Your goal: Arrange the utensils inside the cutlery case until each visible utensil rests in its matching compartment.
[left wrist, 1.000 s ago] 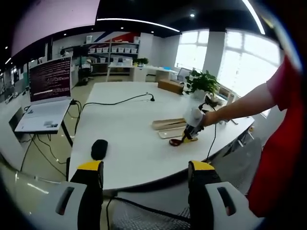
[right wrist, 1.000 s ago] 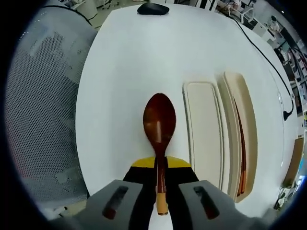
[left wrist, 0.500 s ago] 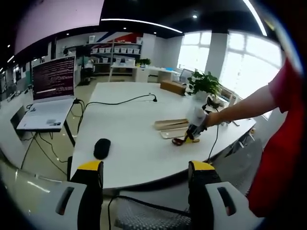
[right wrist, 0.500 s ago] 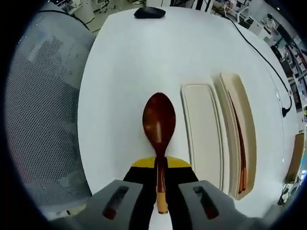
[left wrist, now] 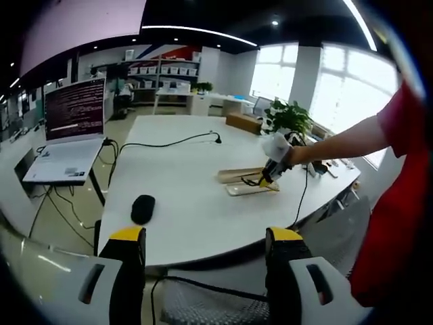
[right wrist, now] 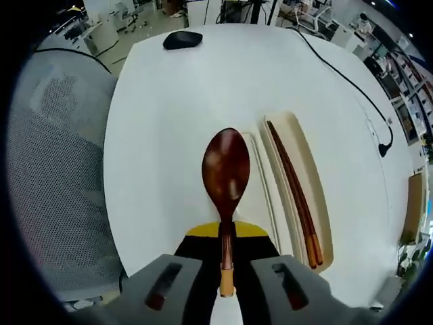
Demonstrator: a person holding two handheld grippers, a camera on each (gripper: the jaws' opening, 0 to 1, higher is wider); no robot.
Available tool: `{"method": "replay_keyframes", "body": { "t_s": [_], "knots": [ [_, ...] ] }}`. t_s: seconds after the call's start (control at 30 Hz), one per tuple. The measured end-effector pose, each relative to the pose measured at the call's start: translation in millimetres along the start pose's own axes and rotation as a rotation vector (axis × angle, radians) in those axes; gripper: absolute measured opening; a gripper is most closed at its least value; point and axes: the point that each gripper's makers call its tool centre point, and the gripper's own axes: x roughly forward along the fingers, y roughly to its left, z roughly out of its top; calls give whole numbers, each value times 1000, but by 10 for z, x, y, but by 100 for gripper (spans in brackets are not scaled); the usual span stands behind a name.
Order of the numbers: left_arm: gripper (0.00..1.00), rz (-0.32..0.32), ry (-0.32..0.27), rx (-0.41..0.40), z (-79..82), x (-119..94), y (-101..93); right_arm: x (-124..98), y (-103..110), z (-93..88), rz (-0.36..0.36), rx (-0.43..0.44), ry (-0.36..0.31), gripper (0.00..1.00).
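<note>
My right gripper (right wrist: 226, 237) is shut on the handle of a dark red-brown wooden spoon (right wrist: 225, 170), whose bowl points forward and hangs over the near edge of the empty beige tray (right wrist: 265, 203) of the cutlery case. The other tray (right wrist: 312, 177), right beside it, holds a pair of brown chopsticks (right wrist: 292, 183). In the left gripper view, a person's arm holds the right gripper (left wrist: 273, 168) with the spoon just above the case (left wrist: 242, 179). My left gripper (left wrist: 206, 245) stands open and empty, well short of the table's near edge.
A black mouse (left wrist: 142, 208) (right wrist: 183, 39) lies on the white table (left wrist: 176, 169). A black cable (left wrist: 162, 144) runs across the far part. A laptop (left wrist: 67, 132) stands on a side desk at the left, a plant (left wrist: 287, 115) at the far end, and a mesh chair (right wrist: 54, 169) at the table's edge.
The right gripper has lifted the spoon off the table and carried it up over the cutlery case. The left gripper has stayed nearly still.
</note>
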Motion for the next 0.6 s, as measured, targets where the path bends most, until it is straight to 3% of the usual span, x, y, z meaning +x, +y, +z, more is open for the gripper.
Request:
{"method": "replay_keyframes", "body": {
  "t_s": [0.2,0.6],
  "knots": [
    [74,7,-1,-1,15,6,8,-32,-210,3,-21,-2,14,1],
    [74,12,19,-14,-20,43,22,-25,-581,199,-28,-66,46,1]
  ]
}}
